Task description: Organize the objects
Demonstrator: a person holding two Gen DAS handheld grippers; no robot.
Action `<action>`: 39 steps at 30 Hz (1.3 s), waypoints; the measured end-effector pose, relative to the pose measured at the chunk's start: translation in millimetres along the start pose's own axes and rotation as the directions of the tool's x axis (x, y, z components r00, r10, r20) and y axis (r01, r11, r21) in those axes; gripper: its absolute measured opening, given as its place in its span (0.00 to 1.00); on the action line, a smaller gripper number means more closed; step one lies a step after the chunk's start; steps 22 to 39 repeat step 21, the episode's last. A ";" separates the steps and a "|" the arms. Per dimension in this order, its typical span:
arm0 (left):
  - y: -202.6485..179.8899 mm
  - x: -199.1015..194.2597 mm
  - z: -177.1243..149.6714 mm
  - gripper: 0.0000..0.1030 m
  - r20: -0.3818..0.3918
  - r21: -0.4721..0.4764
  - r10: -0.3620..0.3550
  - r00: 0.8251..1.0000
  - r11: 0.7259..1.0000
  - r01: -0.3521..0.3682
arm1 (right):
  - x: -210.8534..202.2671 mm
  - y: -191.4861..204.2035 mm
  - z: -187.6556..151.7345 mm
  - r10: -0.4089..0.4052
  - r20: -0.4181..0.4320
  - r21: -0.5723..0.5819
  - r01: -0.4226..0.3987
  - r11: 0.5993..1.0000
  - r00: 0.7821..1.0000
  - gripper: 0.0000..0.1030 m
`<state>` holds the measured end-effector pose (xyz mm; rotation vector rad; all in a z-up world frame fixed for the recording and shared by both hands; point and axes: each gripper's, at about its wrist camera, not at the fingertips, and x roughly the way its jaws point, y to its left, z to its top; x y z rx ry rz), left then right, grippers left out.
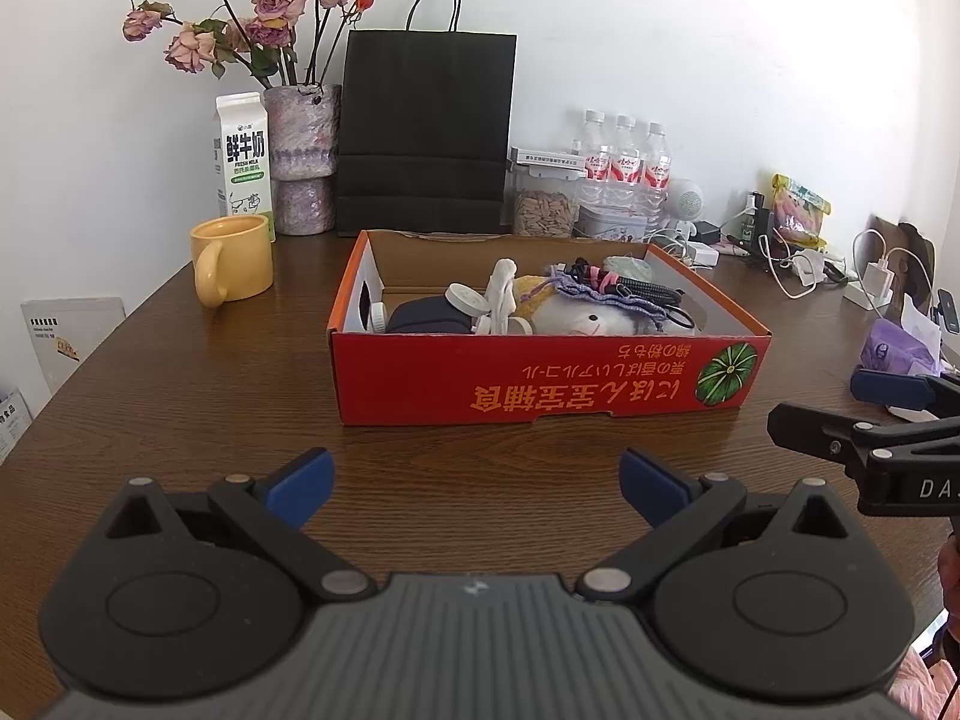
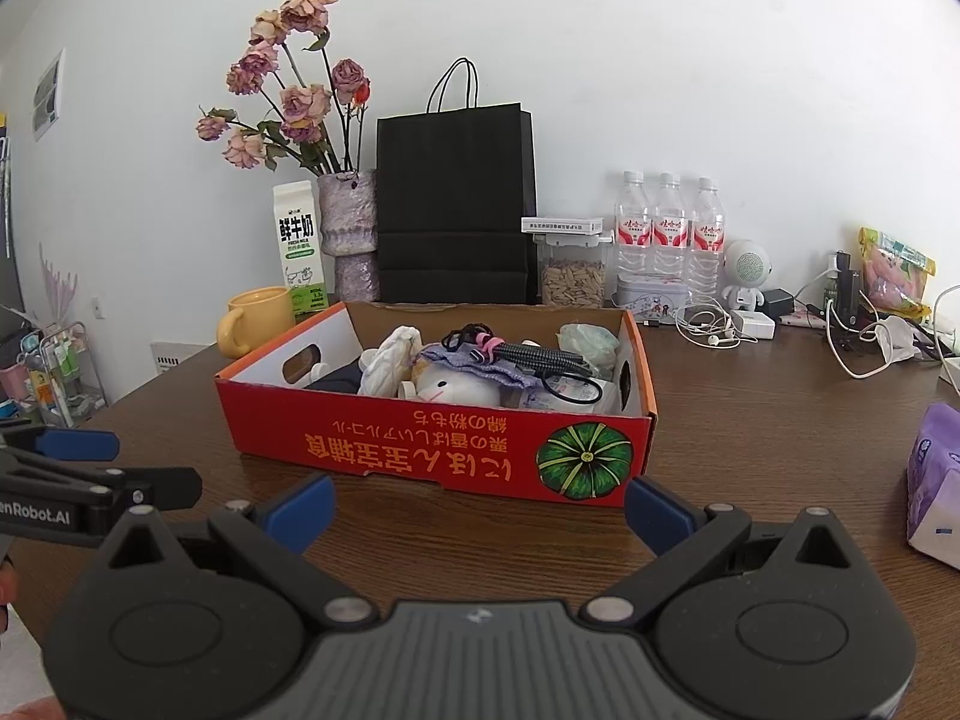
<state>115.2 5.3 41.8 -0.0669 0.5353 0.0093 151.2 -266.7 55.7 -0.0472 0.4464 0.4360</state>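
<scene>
Nearest to us, both grippers hover low over the wooden counter (image 1: 180,372), side by side and well short of the work. Our left gripper (image 1: 477,489) has its fingers spread wide with nothing between them, and our right gripper (image 2: 479,513) is released the same way — blue pads apart, bare wood grain showing in the gap.

Just beyond them sits the red cardboard box (image 1: 540,384), a shallow open tray with cut-out handles in its end walls. We judge it light but floppy: thin card that would bend if pinched at one edge, so the handle holes or two opposite walls look the safer hold.

Inside lies the jumble to sort. A white plush toy (image 2: 459,390) — soft, squashy, easy to grip anywhere on its body. A coiled black cable (image 2: 540,354) lies across a purple knitted cloth (image 2: 474,363); both are limp and likely to trail or snag their neighbours when lifted. A small white round cap (image 1: 465,300) is hard and smooth, probably slippery, best taken across its rim.

To the right a soft purple tissue pack (image 2: 936,474) rests near the counter edge. Farther back stand a glossy yellow mug (image 1: 231,261), a milk carton (image 1: 243,162), a black paper bag (image 1: 426,132) and three clear water bottles (image 2: 669,234) against the white wall.
</scene>
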 end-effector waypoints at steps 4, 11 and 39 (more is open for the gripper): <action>-0.5 -0.4 -0.4 1.00 -0.001 0.003 0.000 1.000 1.000 0.000 | -0.1 0.0 0.0 0.000 0.000 0.000 0.000 1.000 1.000 1.00; 0.0 -1.1 -1.6 1.00 -0.002 0.004 0.012 1.000 1.000 -0.012 | -0.5 0.2 0.1 0.000 0.000 0.000 0.000 1.000 1.000 1.00; -0.2 -0.4 -4.3 1.00 -0.009 0.000 0.022 1.000 1.000 -0.022 | -1.5 1.7 -0.2 0.001 -0.004 -0.001 -0.001 1.000 1.000 1.00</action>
